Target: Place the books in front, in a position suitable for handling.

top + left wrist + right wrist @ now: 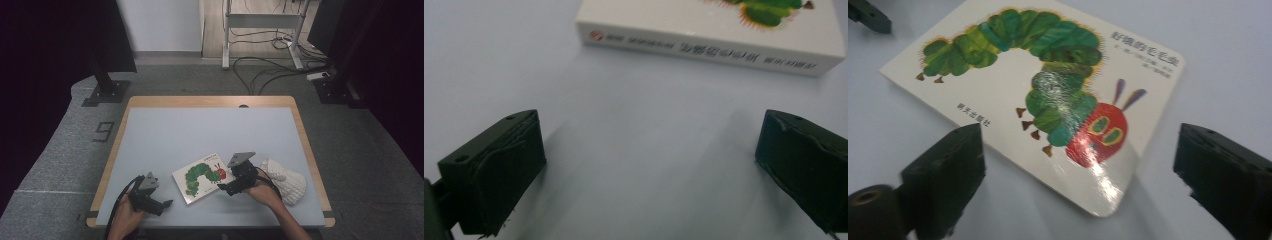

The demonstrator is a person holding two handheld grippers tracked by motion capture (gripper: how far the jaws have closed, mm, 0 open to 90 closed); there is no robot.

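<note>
Black grippers point(165, 204), grey three-cornered plates, bare forearms

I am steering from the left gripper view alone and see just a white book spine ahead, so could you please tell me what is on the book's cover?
Observer: The book has a green caterpillar with a red head on a white cover; the right gripper view looks straight onto it.
Operator: Thank you. Where is the right gripper?
Observer: In the high view the right gripper sits at the book's right edge, jaws open, nothing between them.
Operator: Is anything else on the table?
Observer: Yes, a white knitted item lies on the table just right of the person's right hand.
</note>
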